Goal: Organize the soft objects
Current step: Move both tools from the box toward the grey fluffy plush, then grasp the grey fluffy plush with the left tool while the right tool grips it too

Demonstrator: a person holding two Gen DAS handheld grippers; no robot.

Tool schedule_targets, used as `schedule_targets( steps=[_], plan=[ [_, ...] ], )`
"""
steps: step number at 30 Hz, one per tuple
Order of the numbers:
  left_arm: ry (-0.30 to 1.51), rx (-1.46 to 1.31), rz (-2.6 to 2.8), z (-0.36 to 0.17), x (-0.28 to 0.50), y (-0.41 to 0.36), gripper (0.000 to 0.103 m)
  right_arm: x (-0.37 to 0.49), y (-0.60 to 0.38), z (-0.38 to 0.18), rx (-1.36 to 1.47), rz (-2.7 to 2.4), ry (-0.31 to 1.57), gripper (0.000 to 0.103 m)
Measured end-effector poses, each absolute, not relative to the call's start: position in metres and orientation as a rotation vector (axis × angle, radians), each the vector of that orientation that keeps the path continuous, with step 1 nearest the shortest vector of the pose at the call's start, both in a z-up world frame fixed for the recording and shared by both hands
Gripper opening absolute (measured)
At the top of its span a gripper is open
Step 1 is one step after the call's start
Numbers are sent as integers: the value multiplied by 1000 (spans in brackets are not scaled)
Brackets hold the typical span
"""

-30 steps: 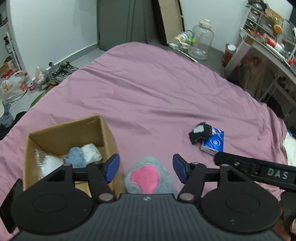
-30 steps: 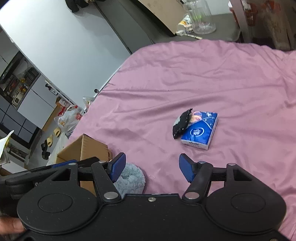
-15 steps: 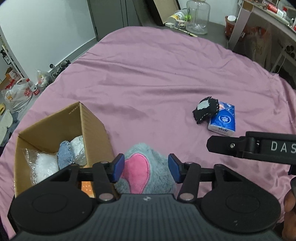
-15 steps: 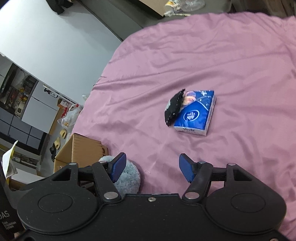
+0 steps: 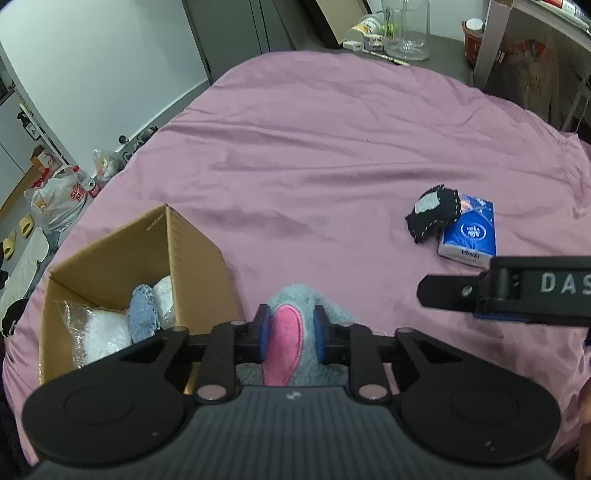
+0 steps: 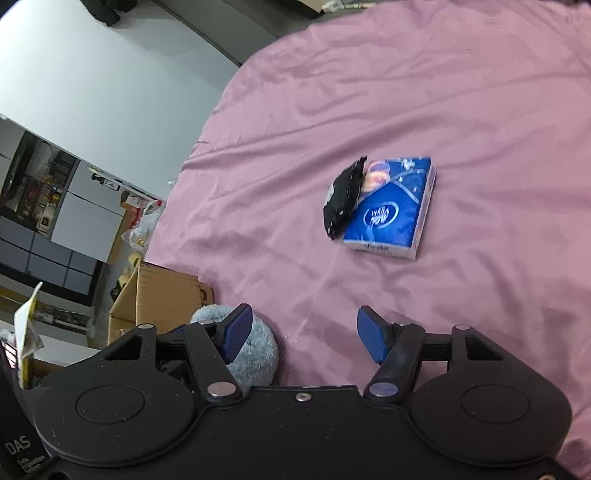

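**Left wrist view: plush toy pinched, box waiting alongside**

Left wrist camera shows my left gripper [image 5: 288, 338] now clamped on the grey plush toy [image 5: 306, 328], its blue pads pressed into the fur on either side of the pink patch. Half a second ago those same pads stood apart around the toy; a second ago they were wider still. The grasp is made, so I judge the pick done and the carry to the cardboard box [image 5: 192, 258] to be the next step. The box sits just beside the toy, to its left, open at the top, with a blue cloth bundle [image 5: 142, 314], a white one and a clear plastic packet [image 5: 96, 325] already inside.

My right gripper [image 6: 304, 338] hangs spread and empty over the bed, as it did a second ago, though the tissue pack now sits nearer the middle of its view. Ahead of it lie the black fabric piece [image 6: 343, 199] and the blue tissue pack [image 6: 391, 214], touching, the fabric leaning over the pack's left edge. Both are well apart from the box, and I take them for the remaining work.

Everything rests on a bed with a pink sheet [image 5: 332, 147], softly creased. Beyond it, a white wall, a grey cabinet, a large glass jar [image 5: 406, 29] on the floor, and plastic bags [image 5: 59, 199] and slippers along the left side. A shelving unit stands at the far right.
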State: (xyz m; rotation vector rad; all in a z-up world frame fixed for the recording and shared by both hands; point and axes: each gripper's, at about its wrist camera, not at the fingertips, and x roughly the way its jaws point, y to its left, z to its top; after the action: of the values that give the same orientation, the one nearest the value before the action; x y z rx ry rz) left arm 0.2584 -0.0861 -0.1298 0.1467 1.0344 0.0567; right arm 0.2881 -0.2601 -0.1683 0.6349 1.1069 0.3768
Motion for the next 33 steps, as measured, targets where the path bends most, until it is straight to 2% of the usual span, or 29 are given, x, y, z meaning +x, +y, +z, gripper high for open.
schedule_targets(
  steps=[3,9,12,15,19,24,26,30,33],
  plan=[
    [1011,78,28,-121,258,-82,16,289,-261,-173,673,385,1124,63],
    [963,-69,-51,-110,255,-82,15,286,-267,-169,697,372,1105,61],
    [960,-81,-74,-113,254,-86,15,285,-267,-169,710,372,1106,53],
    [982,-126,-94,-120,255,-84,15,287,-266,-172,700,368,1122,41],
    [996,-136,-101,-128,256,-85,16,288,-263,-175,702,376,1132,16],
    [1009,-135,-100,-130,257,-85,17,286,-262,-169,662,367,1095,9],
    [1025,-134,-96,-132,258,-84,17,284,-263,-165,658,368,1075,1],
    [1063,-138,-106,-135,257,-83,18,284,-264,-163,664,385,1071,0],
    [1091,-119,-98,-137,257,-83,18,284,-262,-167,680,386,1106,5]
  ],
)
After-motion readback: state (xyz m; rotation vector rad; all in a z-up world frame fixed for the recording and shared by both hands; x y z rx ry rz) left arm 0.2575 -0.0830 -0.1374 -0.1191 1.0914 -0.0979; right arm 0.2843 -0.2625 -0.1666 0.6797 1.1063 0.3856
